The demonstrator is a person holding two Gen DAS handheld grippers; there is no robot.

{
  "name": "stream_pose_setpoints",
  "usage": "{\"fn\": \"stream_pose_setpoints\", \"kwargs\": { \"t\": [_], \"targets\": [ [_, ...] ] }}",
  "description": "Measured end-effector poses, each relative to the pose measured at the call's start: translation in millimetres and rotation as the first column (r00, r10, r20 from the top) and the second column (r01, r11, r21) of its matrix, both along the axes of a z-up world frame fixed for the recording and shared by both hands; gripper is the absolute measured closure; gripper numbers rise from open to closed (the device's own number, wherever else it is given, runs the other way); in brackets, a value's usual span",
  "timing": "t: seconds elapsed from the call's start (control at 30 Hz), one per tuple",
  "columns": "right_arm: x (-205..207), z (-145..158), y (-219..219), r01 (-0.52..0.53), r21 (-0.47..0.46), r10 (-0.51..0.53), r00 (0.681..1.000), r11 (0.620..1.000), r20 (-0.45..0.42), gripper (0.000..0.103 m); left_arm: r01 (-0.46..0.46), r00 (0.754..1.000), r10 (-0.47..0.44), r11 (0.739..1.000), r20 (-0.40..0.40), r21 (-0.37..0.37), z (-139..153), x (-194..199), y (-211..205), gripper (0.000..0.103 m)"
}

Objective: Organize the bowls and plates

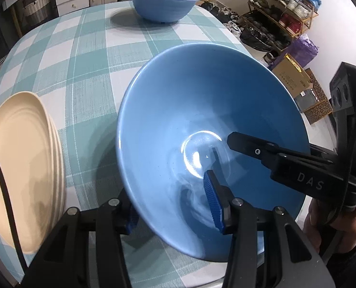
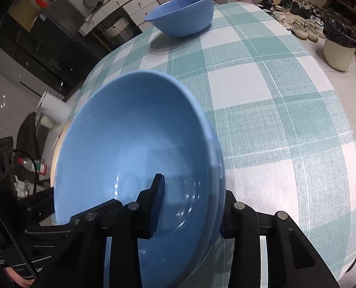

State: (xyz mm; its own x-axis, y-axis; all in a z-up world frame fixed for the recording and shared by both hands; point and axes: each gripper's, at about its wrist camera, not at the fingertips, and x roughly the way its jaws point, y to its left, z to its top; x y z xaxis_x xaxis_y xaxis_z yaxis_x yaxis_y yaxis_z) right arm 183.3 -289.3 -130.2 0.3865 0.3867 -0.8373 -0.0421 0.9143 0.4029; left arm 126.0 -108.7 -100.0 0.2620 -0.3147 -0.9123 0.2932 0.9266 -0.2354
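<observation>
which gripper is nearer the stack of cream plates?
Left. The left gripper straddles the near blue bowl's rim right beside the cream plates; the right gripper holds the bowl's opposite rim.

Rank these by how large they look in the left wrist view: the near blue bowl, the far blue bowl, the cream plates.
1. Near blue bowl, largest by far.
2. Cream plates, partly cut off by the frame edge.
3. Far blue bowl, smallest.
Nearness to the camera inflates the near bowl; the two bowls may really match.
</observation>
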Motion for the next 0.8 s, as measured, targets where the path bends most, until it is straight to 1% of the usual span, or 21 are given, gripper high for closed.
{"fn": "stream_pose_setpoints", "kwargs": {
  "t": [0.17,0.27,0.47,0.57,0.73,0.8],
  "targets": [
    [12.5,2.0,2.2,-0.006,-0.025,0.006,1.0,1.0,0.004,0.065,-0.01,1.0,0.009,1.0,0.017,0.017,-0.1,9.3,-3.7,0.057],
    [20.2,1.5,0.4,-0.001,-0.014,0.001,1.0,1.0,0.006,0.065,-0.016,1.0,0.016,1.0,0.02,0.016,-0.6,15.5,-3.4,0.057],
    [35.0,0.6,1.6,0.008,-0.014,-0.008,1.0,1.0,0.022,0.065,-0.032,0.998,0.03,0.998,0.049,0.045,-1.2,30.0,-5.8,0.057],
    [43.8,1.0,3.5,0.014,-0.024,-0.014,0.999,1.0,0.029,0.065,-0.037,0.998,0.035,0.998,0.048,0.043,-1.5,36.1,-5.0,0.057],
    [49.8,-0.3,0.3,0.019,-0.009,-0.019,0.999,1.0,0.036,0.065,-0.031,0.999,0.03,0.999,0.042,0.024,-2.6,37.7,-2.1,0.056],
    [48.6,0.6,-1.3,0.028,-0.014,-0.028,0.999,1.0,0.043,0.065,-0.021,0.999,0.02,0.999,0.044,0.035,-3.7,38.0,-3.2,0.056]
  ]
}}
